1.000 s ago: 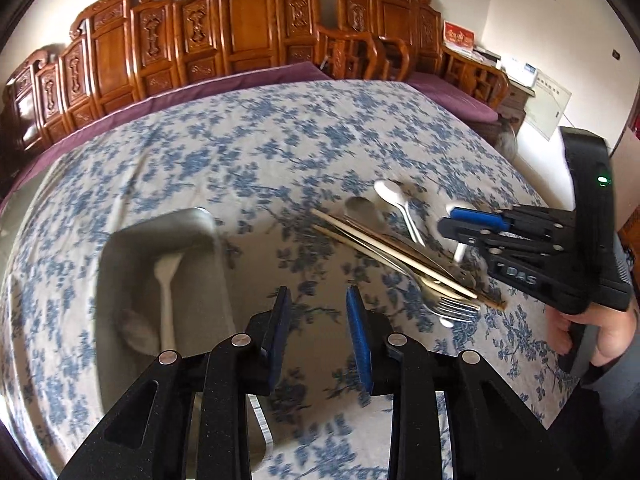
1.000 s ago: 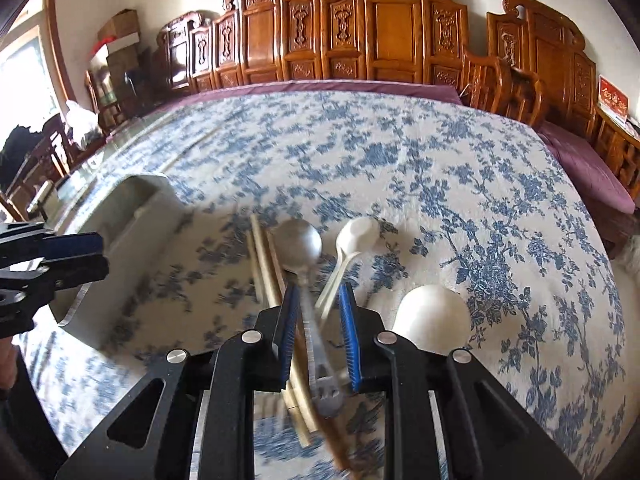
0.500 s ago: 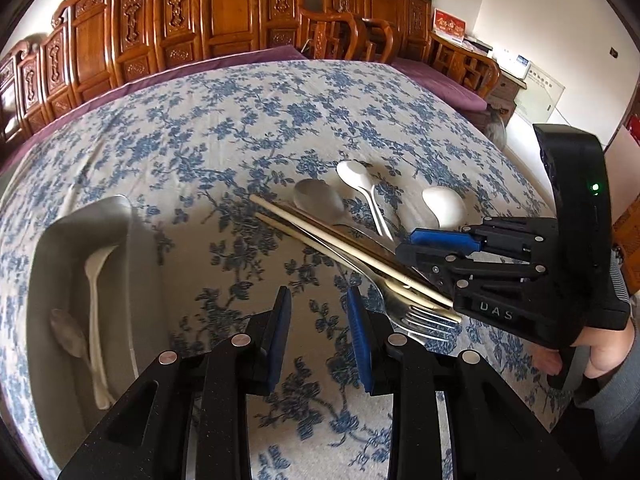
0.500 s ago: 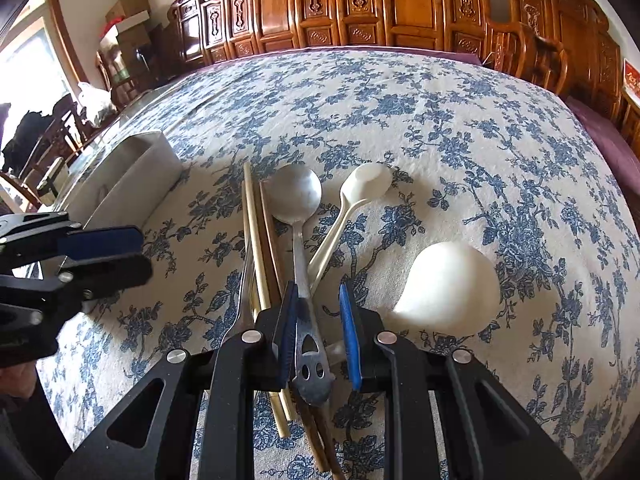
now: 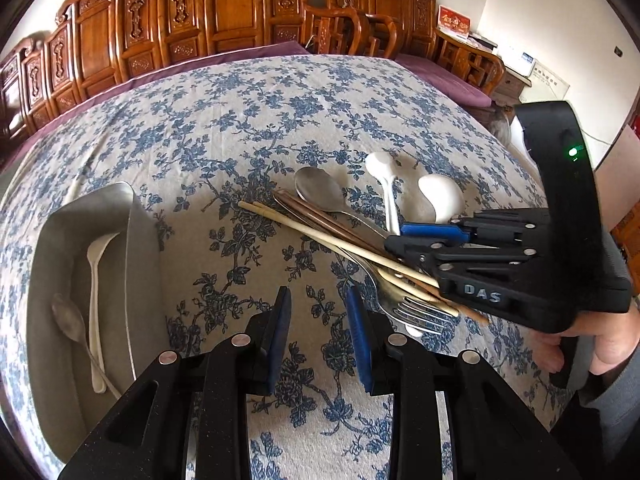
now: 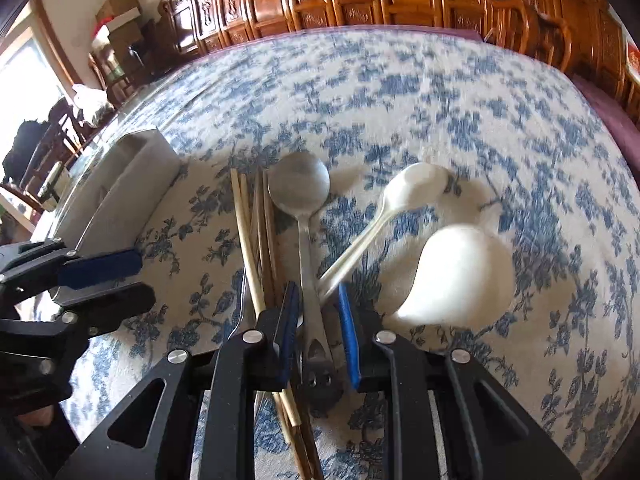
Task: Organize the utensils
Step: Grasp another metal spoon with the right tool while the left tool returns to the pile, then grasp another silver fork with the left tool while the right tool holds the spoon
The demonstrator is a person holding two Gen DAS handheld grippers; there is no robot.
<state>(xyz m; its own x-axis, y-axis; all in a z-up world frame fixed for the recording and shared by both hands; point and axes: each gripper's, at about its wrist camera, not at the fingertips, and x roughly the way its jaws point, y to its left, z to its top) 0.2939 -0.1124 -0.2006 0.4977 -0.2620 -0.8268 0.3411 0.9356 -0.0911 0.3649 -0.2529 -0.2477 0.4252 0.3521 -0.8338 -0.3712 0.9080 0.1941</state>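
right gripper [image 6: 318, 336] | fingers closing around metal spoon [image 6: 304, 216] handle

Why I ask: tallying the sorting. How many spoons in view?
5. In the tray: long white spoon, small metal spoon. On the tablecloth: large metal spoon, slim white spoon, broad white spoon. More may hide underneath.
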